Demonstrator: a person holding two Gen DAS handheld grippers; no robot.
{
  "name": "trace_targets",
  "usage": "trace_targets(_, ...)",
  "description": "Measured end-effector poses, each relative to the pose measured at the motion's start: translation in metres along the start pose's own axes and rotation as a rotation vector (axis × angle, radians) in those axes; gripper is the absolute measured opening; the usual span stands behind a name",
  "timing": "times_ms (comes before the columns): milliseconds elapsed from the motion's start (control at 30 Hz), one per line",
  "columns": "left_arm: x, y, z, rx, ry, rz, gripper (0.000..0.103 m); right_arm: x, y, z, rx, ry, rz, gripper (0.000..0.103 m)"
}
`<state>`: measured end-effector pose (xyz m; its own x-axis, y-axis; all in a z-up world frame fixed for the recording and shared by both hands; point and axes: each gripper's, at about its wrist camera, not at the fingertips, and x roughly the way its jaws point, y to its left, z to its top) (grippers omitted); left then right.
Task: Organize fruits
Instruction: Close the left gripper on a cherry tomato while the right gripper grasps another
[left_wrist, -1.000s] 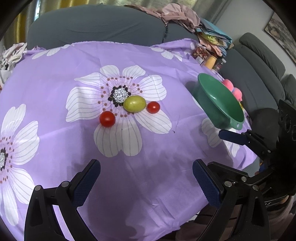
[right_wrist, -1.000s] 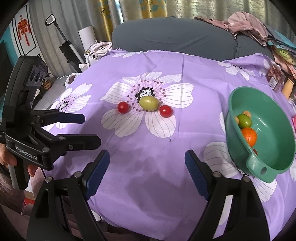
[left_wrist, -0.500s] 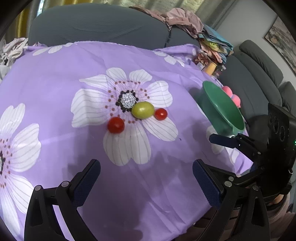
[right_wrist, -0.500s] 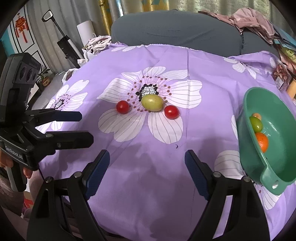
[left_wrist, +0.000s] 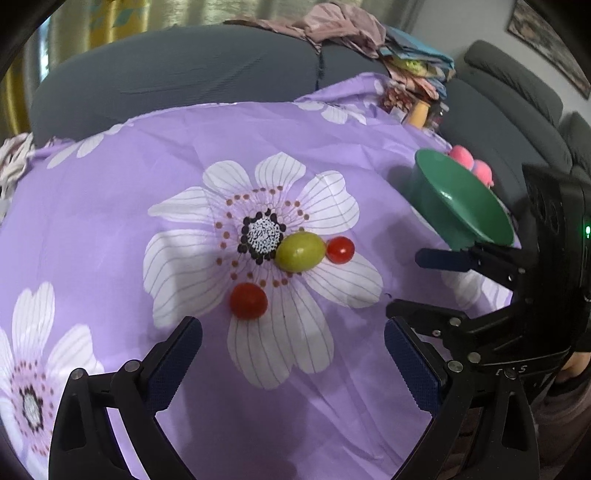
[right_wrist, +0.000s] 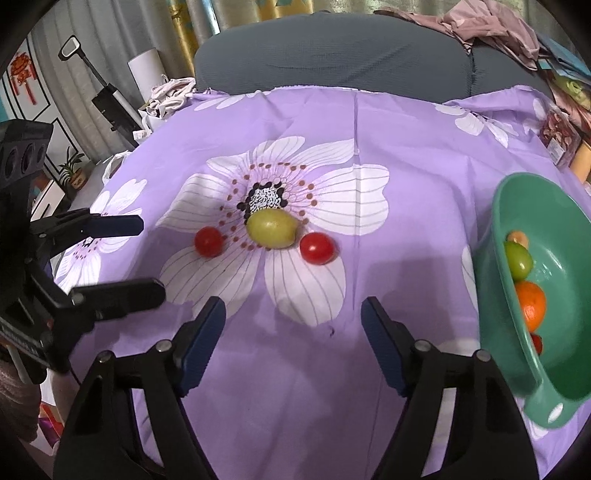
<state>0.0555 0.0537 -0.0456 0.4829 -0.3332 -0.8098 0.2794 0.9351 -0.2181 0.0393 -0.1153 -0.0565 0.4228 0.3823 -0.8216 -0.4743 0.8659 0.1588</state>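
A green-yellow fruit lies on the purple flowered cloth, with a small red tomato touching its right side and another red tomato apart at its front left. They also show in the right wrist view: the green fruit, the right tomato, the left tomato. A green bowl at the right holds a green fruit, an orange and other small fruits. My left gripper is open and empty, just short of the near tomato. My right gripper is open and empty.
The purple cloth covers a table with a grey sofa behind it. Clothes and packets pile at the back right. The green bowl stands near the table's right edge. A stand and white cylinder are at the far left.
Both grippers have moved forward toward the three fruits, which now look larger and nearer. Both stay open. The fruits and bowl have not moved on the cloth.
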Motion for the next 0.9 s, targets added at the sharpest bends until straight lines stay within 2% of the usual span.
trace_targets(133, 0.012, -0.001, 0.007, 0.025, 0.02, 0.024, 0.097, 0.014, -0.005, 0.01, -0.012, 0.024, -0.003, 0.065)
trace_targets(200, 0.018, 0.001, 0.009, 0.029, 0.031, 0.032, 0.087, 0.02, -0.01, 0.014, -0.013, 0.032, -0.002, 0.064)
trace_targets(333, 0.029, 0.006, 0.012, 0.024, 0.059, 0.047, 0.084, 0.034, -0.016, 0.019, -0.017, 0.064, 0.004, 0.062)
trace_targets(400, 0.033, 0.007, 0.013, 0.025, 0.069, 0.047, 0.076, 0.039, -0.017, 0.02, -0.026, 0.077, 0.008, 0.057)
trace_targets(533, 0.04, 0.008, 0.013, 0.032, 0.088, 0.06, 0.072, 0.049, -0.021, 0.024, -0.03, 0.098, 0.017, 0.055)
trace_targets(600, 0.043, 0.009, 0.014, 0.035, 0.097, 0.062, 0.064, 0.052, -0.021, 0.025, -0.036, 0.103, 0.017, 0.052)
trace_targets(733, 0.05, 0.012, 0.014, 0.035, 0.117, 0.074, 0.063, 0.058, -0.021, 0.03, -0.045, 0.106, 0.024, 0.049)
trace_targets(800, 0.052, 0.014, 0.013, 0.027, 0.122, 0.075, 0.051, 0.06, -0.021, 0.032, -0.048, 0.105, 0.028, 0.045)
trace_targets(867, 0.054, 0.017, 0.013, 0.023, 0.13, 0.08, 0.044, 0.062, -0.021, 0.034, -0.053, 0.106, 0.029, 0.044)
trace_targets(900, 0.055, 0.018, 0.012, 0.02, 0.133, 0.082, 0.044, 0.063, -0.021, 0.035, -0.055, 0.107, 0.03, 0.042)
